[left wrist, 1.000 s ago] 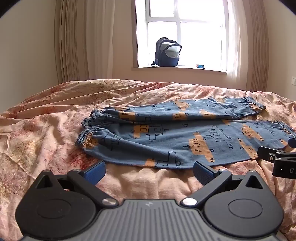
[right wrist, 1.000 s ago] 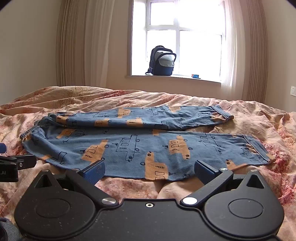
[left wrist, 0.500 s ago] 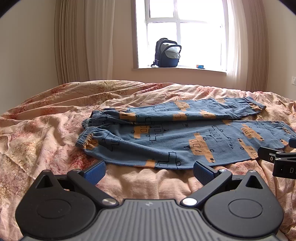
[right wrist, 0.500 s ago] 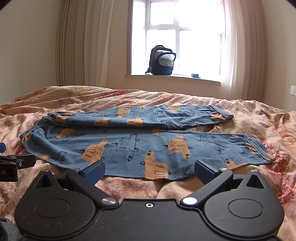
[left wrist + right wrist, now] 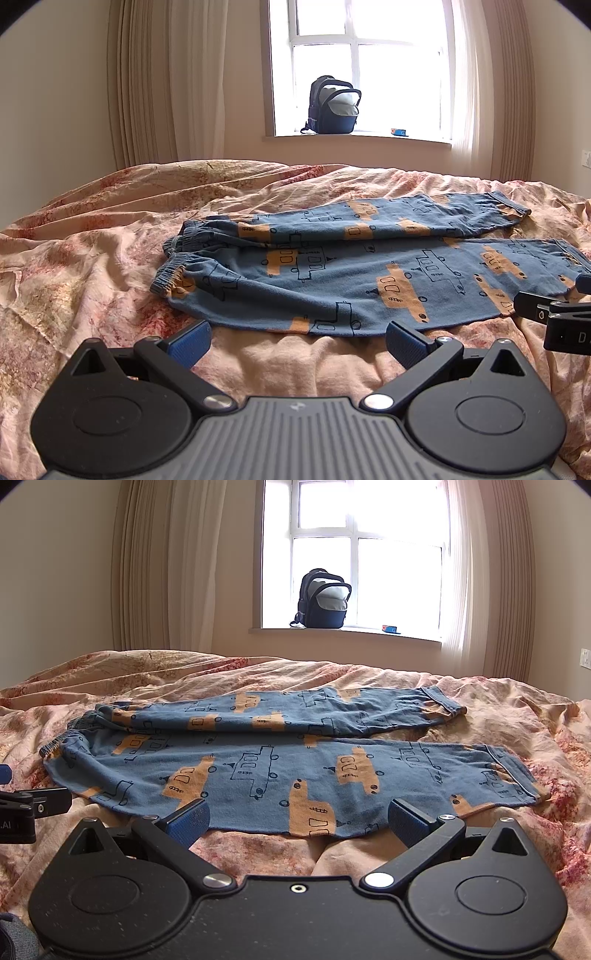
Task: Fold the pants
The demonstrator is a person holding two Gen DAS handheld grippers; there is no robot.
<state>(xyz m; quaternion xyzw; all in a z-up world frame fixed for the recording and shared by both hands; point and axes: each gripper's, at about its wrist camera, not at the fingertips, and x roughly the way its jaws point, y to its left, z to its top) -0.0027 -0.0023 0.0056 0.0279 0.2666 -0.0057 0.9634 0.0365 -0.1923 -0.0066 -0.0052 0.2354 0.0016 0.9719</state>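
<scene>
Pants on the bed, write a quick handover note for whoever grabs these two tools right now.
Left tool: open, empty, short of the near edge by the waistband end.
Right tool: open, empty, at the near edge toward the cuff end.
Pants: flat on the bed, waistband left, legs side by side running right.
Done: laid out only.
Left: every fold; nothing gripped yet.

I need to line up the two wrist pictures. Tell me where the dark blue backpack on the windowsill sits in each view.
Left wrist view: the dark blue backpack stands on the white windowsill, upper centre, slightly right of the midline.
Right wrist view: the backpack is upper centre too, a little lower.
Shared landmark: the small blue box on the sill, right of the backpack.
</scene>
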